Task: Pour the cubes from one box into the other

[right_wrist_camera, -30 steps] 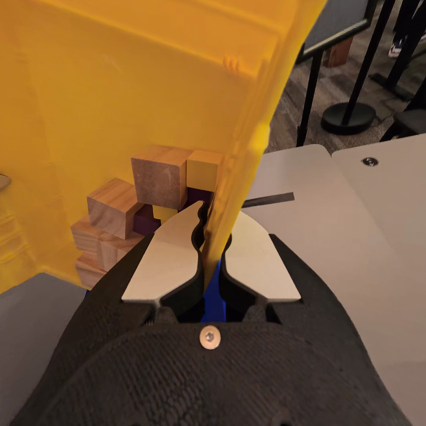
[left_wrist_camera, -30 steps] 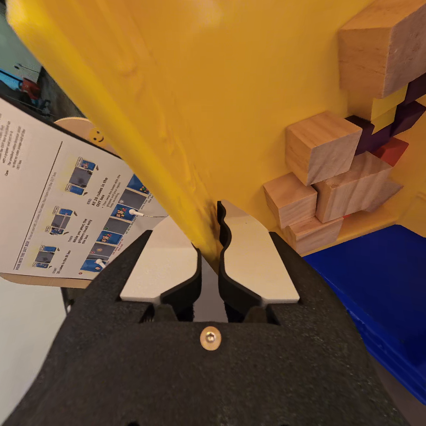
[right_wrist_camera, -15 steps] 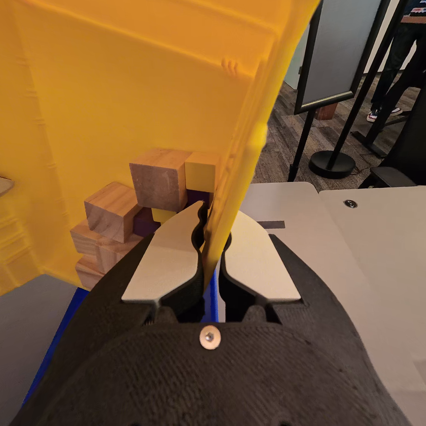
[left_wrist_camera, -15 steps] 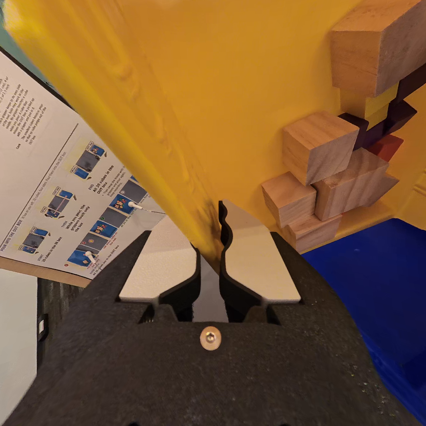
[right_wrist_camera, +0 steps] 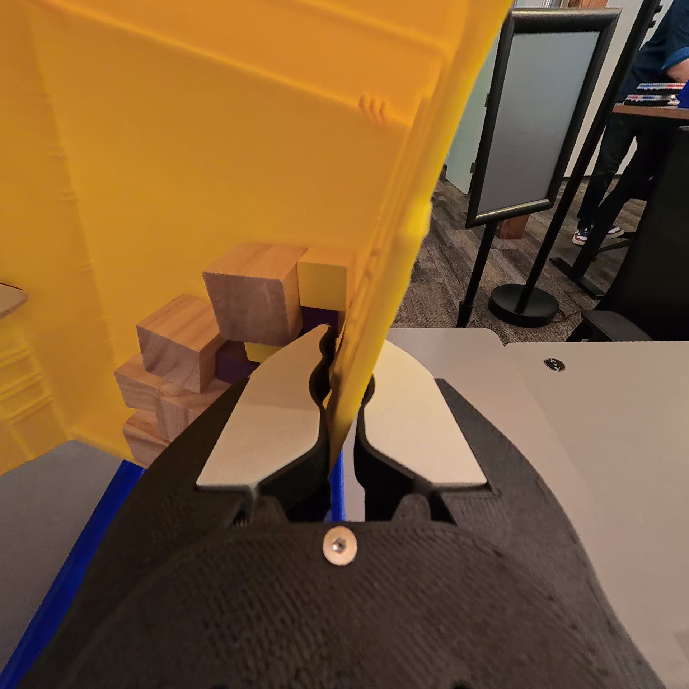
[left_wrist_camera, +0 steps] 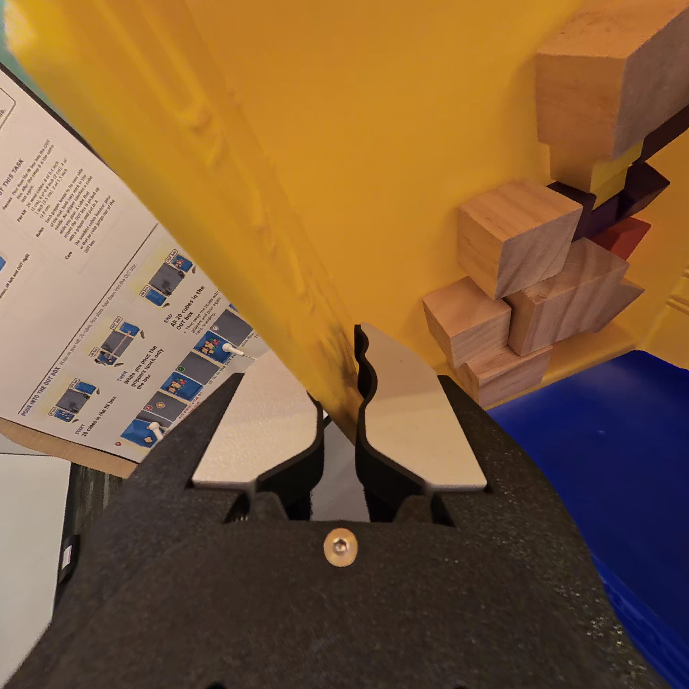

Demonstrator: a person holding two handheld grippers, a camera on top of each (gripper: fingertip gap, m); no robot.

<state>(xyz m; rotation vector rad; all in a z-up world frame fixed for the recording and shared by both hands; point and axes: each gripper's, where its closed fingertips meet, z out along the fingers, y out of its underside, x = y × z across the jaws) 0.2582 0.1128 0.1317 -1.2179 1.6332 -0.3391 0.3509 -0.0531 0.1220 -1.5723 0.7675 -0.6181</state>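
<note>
Yellow box (left_wrist_camera: pixel 373 149) rim clamped; blue box (left_wrist_camera: pixel 596 466) below.

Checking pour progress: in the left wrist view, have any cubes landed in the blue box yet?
No: the visible part of the blue box is bare, and the cubes sit piled inside the tilted yellow box.

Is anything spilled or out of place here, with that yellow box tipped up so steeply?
Nothing looks spilled. The yellow box is tilted on purpose, each gripper clamped on a side wall. The cubes are piled in its lower corner, wedged together right at the edge above the blue box. None shows on the table.
</note>
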